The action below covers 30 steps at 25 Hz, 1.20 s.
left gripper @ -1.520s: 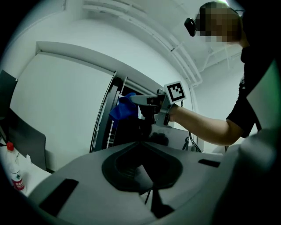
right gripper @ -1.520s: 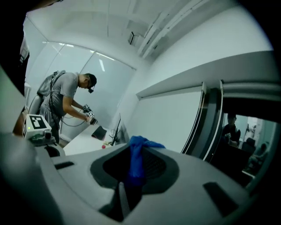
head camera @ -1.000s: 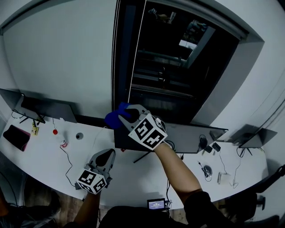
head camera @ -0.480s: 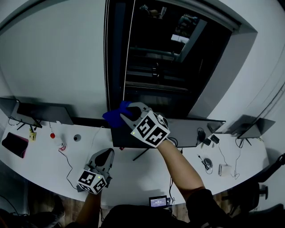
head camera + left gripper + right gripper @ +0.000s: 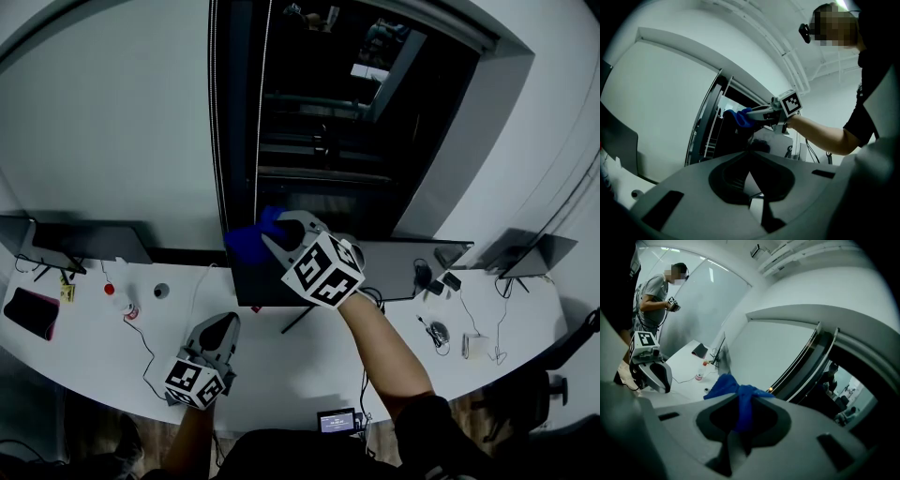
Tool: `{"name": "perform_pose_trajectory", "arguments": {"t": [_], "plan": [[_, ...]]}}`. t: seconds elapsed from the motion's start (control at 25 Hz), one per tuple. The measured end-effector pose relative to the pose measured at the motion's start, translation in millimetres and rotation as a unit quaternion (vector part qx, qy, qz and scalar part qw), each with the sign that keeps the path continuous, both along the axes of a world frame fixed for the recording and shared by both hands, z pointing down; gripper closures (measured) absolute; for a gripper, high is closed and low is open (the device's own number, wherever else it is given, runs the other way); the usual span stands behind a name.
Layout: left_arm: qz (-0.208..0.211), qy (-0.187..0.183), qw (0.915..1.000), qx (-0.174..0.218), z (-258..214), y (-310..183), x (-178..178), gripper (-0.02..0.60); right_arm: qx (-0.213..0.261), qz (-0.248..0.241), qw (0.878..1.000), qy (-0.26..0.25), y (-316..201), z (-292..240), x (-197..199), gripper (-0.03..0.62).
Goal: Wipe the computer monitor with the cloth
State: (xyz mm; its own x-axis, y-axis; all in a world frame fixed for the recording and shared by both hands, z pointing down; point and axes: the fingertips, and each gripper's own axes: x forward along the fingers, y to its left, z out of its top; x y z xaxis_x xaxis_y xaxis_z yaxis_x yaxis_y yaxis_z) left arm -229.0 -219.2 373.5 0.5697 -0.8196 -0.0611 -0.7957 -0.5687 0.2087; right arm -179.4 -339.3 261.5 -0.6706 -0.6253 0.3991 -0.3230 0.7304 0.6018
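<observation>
See the right hand-held gripper (image 5: 274, 239) raised over the far side of the curved white tabletop (image 5: 94, 342), clenched on a crumpled blue fabric cloth (image 5: 247, 244). Confirm in the right gripper view: cloth pinched between the closed jaws, loose bunch spilling past the tips toward 11 o'clock. Put the cloth at the top left corner of the wide dark flat computer monitor (image 5: 403, 281), at 10 o'clock from that gripper's marker cube in the head view. Cannot tell whether cloth and monitor actually touch.

Find the left hand-held gripper (image 5: 223, 328) low over the near part of the tabletop, at 7 o'clock from the right one and well apart from the monitor. Read its jaws in the left gripper view as pressed together at the tips, gripping nothing. Pick up the other gripper and the cloth in that same view at 12 o'clock, with the bare forearm (image 5: 380, 342) running off toward 3 o'clock.

Around the tabletop:
- Second dark monitor (image 5: 84, 242) at the 9 o'clock end.
- Third dark monitor (image 5: 530, 253) at the 3 o'clock end.
- Small red round object (image 5: 110, 290) and dark red flat pad (image 5: 30, 311) near the 9 o'clock end.
- Small device with lit screen (image 5: 336, 424) at 6 o'clock.
- Tall dark glass doorway (image 5: 347, 122) behind the monitor at 12 o'clock.
- Second person in a grey top (image 5: 651, 296) at 10 o'clock in the right gripper view.
</observation>
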Motion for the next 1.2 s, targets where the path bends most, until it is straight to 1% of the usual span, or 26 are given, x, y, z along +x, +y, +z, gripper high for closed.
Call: {"name": "perform_pose_trajectory", "arguments": {"t": [0.08,0.32,0.56,0.72,0.92,1.2], "plan": [[0.002,-0.002,1.0000,-0.001,1,-1,2,0.588,-0.005,0.010,1.000,0.000,-3,0,10,0.526],[-0.001,0.001,1.0000,0.004,0,-3,18,0.588,-0.016,0.013,1.000,-0.001,-2,3,32,0.526],[-0.002,-0.002,0.9999,0.012,-10,-4,50,0.588,-0.026,0.001,1.000,-0.005,3,4,58,0.526],[0.003,-0.008,0.9999,0.014,-14,-2,73,0.588,-0.026,0.001,1.000,-0.005,2,5,79,0.526],[-0.001,-0.016,0.9999,0.005,-10,2,92,0.588,-0.035,-0.001,0.999,-0.007,3,6,103,0.526],[0.001,-0.024,0.9996,0.014,-18,4,120,0.588,-0.038,0.007,0.999,-0.009,2,6,137,0.526]]}}
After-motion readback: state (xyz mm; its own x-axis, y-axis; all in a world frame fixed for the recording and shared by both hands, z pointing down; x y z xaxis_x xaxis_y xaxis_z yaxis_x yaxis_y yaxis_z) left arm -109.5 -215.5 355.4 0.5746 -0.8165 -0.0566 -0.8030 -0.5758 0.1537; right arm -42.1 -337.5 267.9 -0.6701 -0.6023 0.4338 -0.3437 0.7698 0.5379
